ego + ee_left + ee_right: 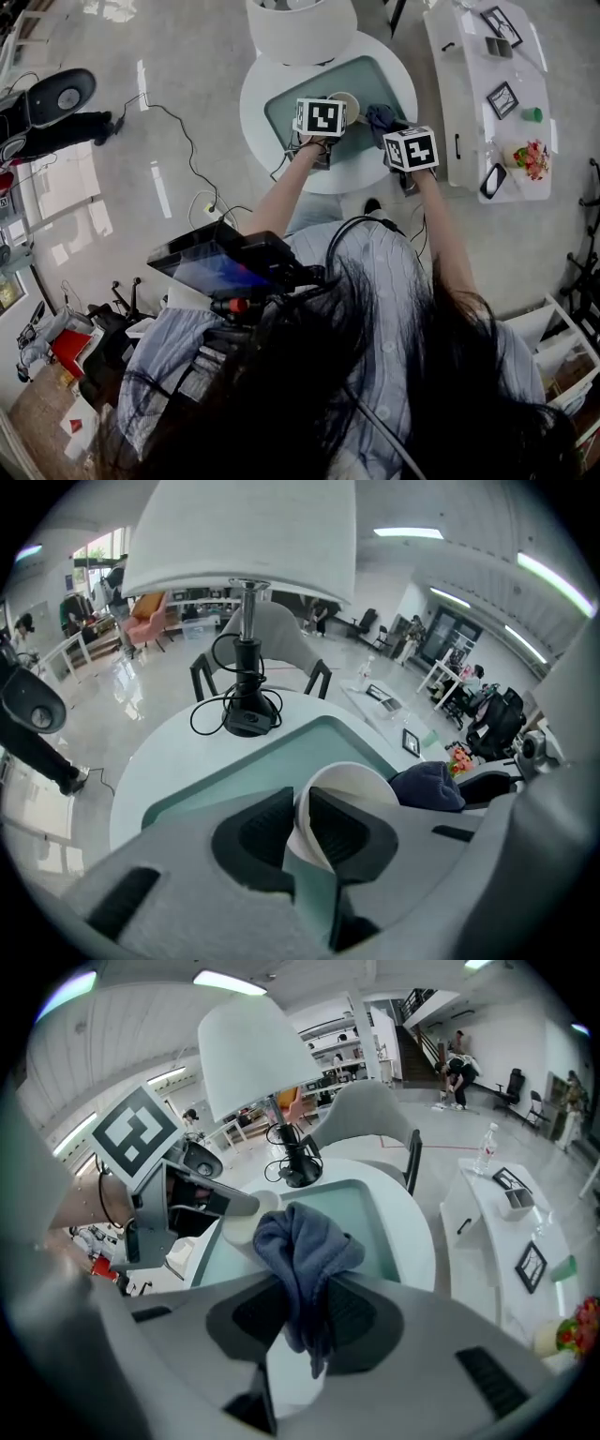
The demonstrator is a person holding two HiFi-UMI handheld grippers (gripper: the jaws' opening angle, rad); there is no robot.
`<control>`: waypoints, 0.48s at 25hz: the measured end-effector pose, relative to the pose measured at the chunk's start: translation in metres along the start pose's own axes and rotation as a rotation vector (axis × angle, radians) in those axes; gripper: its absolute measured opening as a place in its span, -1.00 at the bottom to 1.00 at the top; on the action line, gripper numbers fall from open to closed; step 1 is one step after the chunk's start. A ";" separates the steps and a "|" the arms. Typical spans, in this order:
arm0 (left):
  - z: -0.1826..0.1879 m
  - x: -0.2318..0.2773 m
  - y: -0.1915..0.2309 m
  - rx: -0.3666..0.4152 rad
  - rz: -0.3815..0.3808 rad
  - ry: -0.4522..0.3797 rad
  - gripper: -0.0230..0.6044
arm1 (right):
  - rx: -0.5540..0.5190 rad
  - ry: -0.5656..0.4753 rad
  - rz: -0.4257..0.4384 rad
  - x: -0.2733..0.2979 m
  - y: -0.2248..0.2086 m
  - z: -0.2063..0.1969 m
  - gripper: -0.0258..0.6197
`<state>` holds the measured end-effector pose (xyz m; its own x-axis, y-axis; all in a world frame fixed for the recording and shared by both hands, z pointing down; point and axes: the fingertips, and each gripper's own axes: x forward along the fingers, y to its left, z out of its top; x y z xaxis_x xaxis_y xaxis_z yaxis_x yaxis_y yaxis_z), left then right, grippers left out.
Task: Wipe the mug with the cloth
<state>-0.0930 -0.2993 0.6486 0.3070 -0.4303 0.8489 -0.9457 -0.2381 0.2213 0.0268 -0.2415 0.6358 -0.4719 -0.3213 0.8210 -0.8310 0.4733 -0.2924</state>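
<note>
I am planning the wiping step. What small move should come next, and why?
Probably move the right gripper a little toward the mug, so the cloth presses on its outer wall. The left gripper clamps the mug's rim, and the cloth, pinched in the right jaws, sits just beside it.

A round table (pixel 255 103) stands in front of the person, with a mat (pixel 375 80) lying on its top. A lamp (pixel 246 714) stands on the table at the far side of the mat, and a chair (pixel 281 635) stands behind it. Over the mat, the wall of the mug (pixel 352 778) sits between the jaws of the left gripper (pixel 300 803), one pad inside and one outside. Whether the mug touches the mat is hard to tell. Just to the mug's right, the cloth (pixel 300 1241) hangs between the jaws of the right gripper (pixel 307 1286). A long side table (pixel 473 103) stands to the right of the round table, with picture frames (pixel 502 98) and flowers (pixel 530 157) on it.
</note>
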 end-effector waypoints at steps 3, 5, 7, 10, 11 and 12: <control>-0.002 0.000 0.006 -0.097 0.018 -0.014 -0.74 | 0.043 -0.002 -0.016 -0.005 -0.005 -0.004 -0.62; -0.004 0.002 0.008 -0.171 0.021 -0.030 -0.74 | 0.065 -0.015 0.002 -0.006 -0.002 -0.006 -0.62; -0.006 0.000 0.009 -0.211 0.026 -0.039 -0.74 | 0.092 -0.028 0.021 -0.004 0.003 -0.008 -0.62; -0.008 -0.006 0.012 -0.224 0.040 -0.034 -0.74 | 0.108 -0.040 0.036 0.007 0.010 -0.003 -0.62; -0.009 -0.007 0.012 -0.238 0.043 -0.033 -0.74 | 0.105 -0.036 0.027 0.008 0.009 -0.001 -0.62; -0.010 -0.008 0.012 -0.260 0.048 -0.033 -0.74 | 0.104 -0.030 0.013 0.008 0.007 -0.001 -0.62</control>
<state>-0.1076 -0.2903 0.6493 0.2600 -0.4648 0.8464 -0.9537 0.0136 0.3004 0.0175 -0.2395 0.6404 -0.4903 -0.3411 0.8020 -0.8500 0.3906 -0.3535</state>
